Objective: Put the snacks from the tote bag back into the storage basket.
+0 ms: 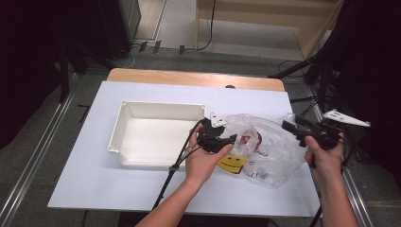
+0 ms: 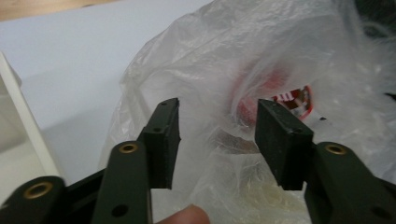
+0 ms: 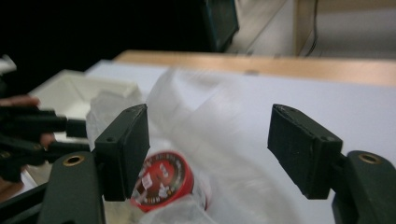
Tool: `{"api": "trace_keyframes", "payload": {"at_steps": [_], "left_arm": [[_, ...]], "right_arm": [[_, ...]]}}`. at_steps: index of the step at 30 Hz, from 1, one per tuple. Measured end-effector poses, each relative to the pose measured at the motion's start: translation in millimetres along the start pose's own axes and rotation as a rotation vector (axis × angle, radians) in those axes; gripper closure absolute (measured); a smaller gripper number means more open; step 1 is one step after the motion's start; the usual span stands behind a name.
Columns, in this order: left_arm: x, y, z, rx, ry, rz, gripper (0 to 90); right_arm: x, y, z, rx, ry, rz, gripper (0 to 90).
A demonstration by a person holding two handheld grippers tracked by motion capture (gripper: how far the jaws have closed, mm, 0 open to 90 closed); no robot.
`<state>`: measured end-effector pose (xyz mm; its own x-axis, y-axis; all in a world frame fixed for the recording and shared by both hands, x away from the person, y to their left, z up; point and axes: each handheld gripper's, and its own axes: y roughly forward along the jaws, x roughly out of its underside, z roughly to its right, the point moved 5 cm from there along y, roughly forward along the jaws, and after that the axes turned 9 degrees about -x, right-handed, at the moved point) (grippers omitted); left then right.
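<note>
White tabletop (image 1: 85, 179) carries everything. Near its right edge lies the clear plastic bag (image 1: 269, 151), a red-lidded tub (image 3: 161, 184) inside. Left gripper (image 1: 222, 142) and right gripper (image 1: 295, 128) flank it, jaws apart, empty. Pinch only film, then spread the mouth gently. Farther left sits a white tray (image 1: 118, 127).

You are working in a lab-style recording space. Evidence: dark curtains (image 1: 28, 56) on both sides, metal floor rails (image 1: 35, 156), tripod legs (image 1: 307, 71), loose cables (image 1: 208, 28), and a white-topped table (image 1: 94, 175).
</note>
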<state>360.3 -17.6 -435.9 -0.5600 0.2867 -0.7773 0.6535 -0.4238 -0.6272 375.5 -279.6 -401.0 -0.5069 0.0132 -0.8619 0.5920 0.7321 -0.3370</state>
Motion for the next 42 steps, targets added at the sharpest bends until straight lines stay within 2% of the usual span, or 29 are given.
{"api": "trace_keyframes", "payload": {"at_steps": [1, 2, 3, 5, 8, 9, 10, 11, 12, 13, 15, 18, 20, 21, 23, 24, 25, 27, 28, 29, 31, 32, 34, 35, 37, 38, 40, 41, 42], "left_arm": [[2.4, 1.2, 1.1, -0.008, 0.002, -0.004, 64.9], [5.2, 2.0, 2.1, -0.016, 0.020, -0.014, 64.9], [8.0, 2.9, 3.0, -0.031, 0.041, -0.025, 74.8], [12.9, 4.1, 4.0, -0.034, 0.045, -0.037, 90.0], [20.2, 6.7, 4.3, -0.042, 0.036, -0.030, 90.0], [25.6, 7.2, 5.5, -0.043, 0.027, -0.007, 90.0], [25.6, 7.2, 5.5, -0.043, 0.027, -0.007, 90.0], [28.5, 7.1, 7.2, -0.045, 0.025, 0.004, 90.0], [31.0, 6.4, 9.3, -0.060, 0.036, 0.016, 90.0], [32.9, 4.9, 11.9, -0.079, 0.051, 0.033, 90.0], [36.7, -1.3, 20.6, -0.113, 0.098, 0.073, 90.0], [47.3, -6.8, 32.4, -0.144, 0.131, 0.112, 90.0], [59.0, -3.0, 33.9, -0.153, 0.124, 0.105, 90.0], [71.3, 3.1, 30.9, -0.168, 0.123, 0.083, 90.0], [77.0, 5.5, 28.9, -0.182, 0.132, 0.069, 90.0], [82.3, 7.8, 27.9, -0.205, 0.159, 0.057, 90.0], [87.3, 9.3, 28.0, -0.230, 0.221, 0.026, 90.0], [91.5, 9.5, 32.5, -0.260, 0.300, 0.006, 90.0], [91.9, 9.6, 34.0, -0.270, 0.315, 0.009, 90.0], [92.6, 10.1, 33.0, -0.269, 0.315, -0.001, 90.0], [92.1, 10.3, 25.9, -0.244, 0.264, -0.018, 90.0], [92.1, 10.3, 25.9, -0.244, 0.264, -0.018, 90.0], [91.7, 6.5, 23.0, -0.205, 0.222, 0.010, 90.0], [91.7, 6.5, 23.0, -0.205, 0.222, 0.010, 90.0], [91.4, 2.8, 23.0, -0.170, 0.208, 0.053, 89.5], [91.2, 0.7, 22.6, -0.135, 0.199, 0.070, 83.5], [90.9, -2.6, 20.7, -0.096, 0.165, 0.097, 76.3], [90.8, -4.2, 19.7, -0.059, 0.142, 0.108, 72.5], [90.8, -4.2, 19.7, -0.059, 0.142, 0.108, 71.3]], "right_arm": [[10.7, 19.9, 1.6, 0.027, -0.016, -0.096, 37.1], [10.7, 19.9, 1.6, 0.027, -0.016, -0.096, 37.1], [15.7, 27.6, 2.6, 0.035, -0.025, -0.128, 40.5], [23.7, 39.5, 6.1, 0.054, -0.007, -0.170, 53.5], [31.2, 48.5, 12.8, 0.101, 0.014, -0.189, 76.1], [34.8, 53.9, 16.4, 0.139, 0.004, -0.197, 87.2], [34.8, 53.9, 16.4, 0.139, 0.004, -0.197, 87.2], [39.2, 61.0, 19.6, 0.197, -0.040, -0.226, 90.0], [39.2, 61.0, 19.6, 0.197, -0.040, -0.226, 90.0], [43.2, 69.2, 21.0, 0.210, -0.065, -0.245, 90.0], [45.0, 73.1, 22.1, 0.222, -0.074, -0.249, 90.0], [49.1, 82.4, 26.5, 0.231, -0.048, -0.233, 90.0], [51.2, 87.1, 28.6, 0.234, -0.052, -0.232, 90.0], [51.2, 89.0, 31.8, 0.240, -0.042, -0.214, 90.0], [50.5, 88.6, 33.5, 0.248, -0.030, -0.203, 90.0], [49.8, 88.2, 35.0, 0.257, -0.022, -0.193, 90.0], [49.2, 87.7, 36.9, 0.274, -0.027, -0.190, 90.0], [50.4, 86.8, 42.3, 0.372, -0.059, -0.222, 90.0], [51.6, 86.7, 45.1, 0.393, -0.065, -0.233, 90.0], [53.1, 86.8, 47.9, 0.397, -0.058, -0.242, 90.0], [56.8, 83.7, 54.1, 0.412, -0.032, -0.246, 90.0], [56.8, 83.7, 54.1, 0.412, -0.032, -0.246, 90.0], [57.0, 78.1, 54.6, 0.390, -0.022, -0.223, 85.7], [57.0, 78.1, 54.6, 0.390, -0.022, -0.223, 85.7], [53.9, 72.8, 51.7, 0.339, -0.006, -0.187, 67.1], [51.0, 68.9, 48.7, 0.339, -0.010, -0.166, 57.2], [43.9, 58.1, 38.7, 0.349, -0.042, -0.123, 50.8], [36.4, 45.7, 25.1, 0.293, -0.042, -0.060, 45.7], [36.4, 45.7, 25.1, 0.293, -0.042, -0.060, 45.7]]}}
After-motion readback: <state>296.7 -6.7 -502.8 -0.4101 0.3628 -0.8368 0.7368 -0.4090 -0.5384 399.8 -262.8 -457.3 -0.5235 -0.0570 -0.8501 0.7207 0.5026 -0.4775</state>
